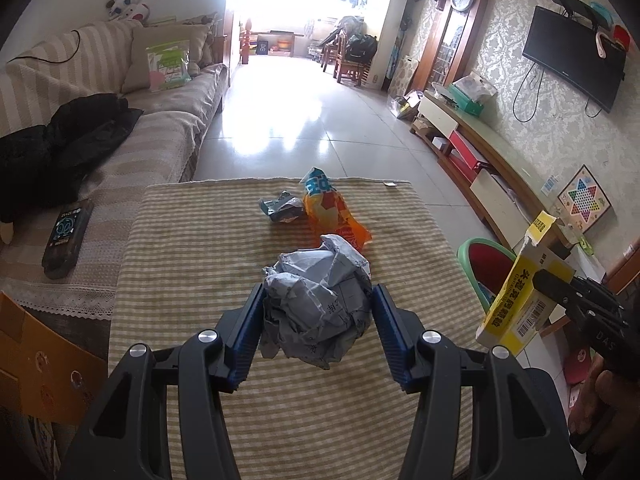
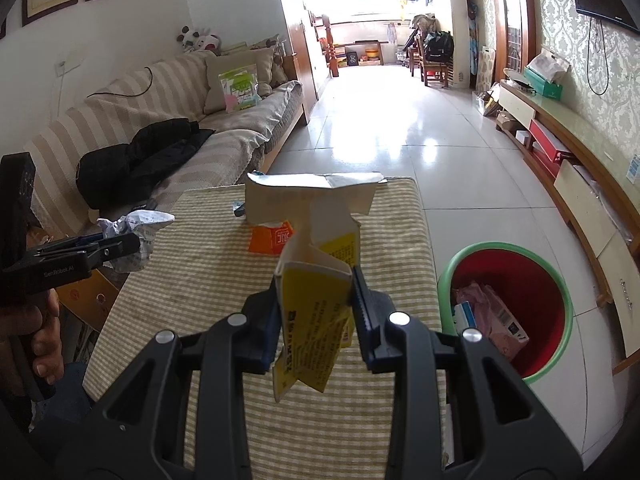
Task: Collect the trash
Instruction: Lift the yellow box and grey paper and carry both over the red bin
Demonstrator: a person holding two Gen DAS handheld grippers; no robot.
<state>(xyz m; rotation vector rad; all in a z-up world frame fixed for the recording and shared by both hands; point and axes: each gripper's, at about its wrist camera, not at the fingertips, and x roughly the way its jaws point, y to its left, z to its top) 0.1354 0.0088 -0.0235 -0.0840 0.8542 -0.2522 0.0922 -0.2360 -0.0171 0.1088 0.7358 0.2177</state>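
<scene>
Left gripper angled down, clamped on crumpled grey paper wad; right gripper clamped on torn-open yellow box.

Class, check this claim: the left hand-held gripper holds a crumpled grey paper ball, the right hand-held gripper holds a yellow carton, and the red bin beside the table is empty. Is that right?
One error: the red bin is not empty. The right wrist view shows a pink package inside. The left hand-held gripper does hold the paper ball, the right hand-held gripper the yellow carton.
</scene>
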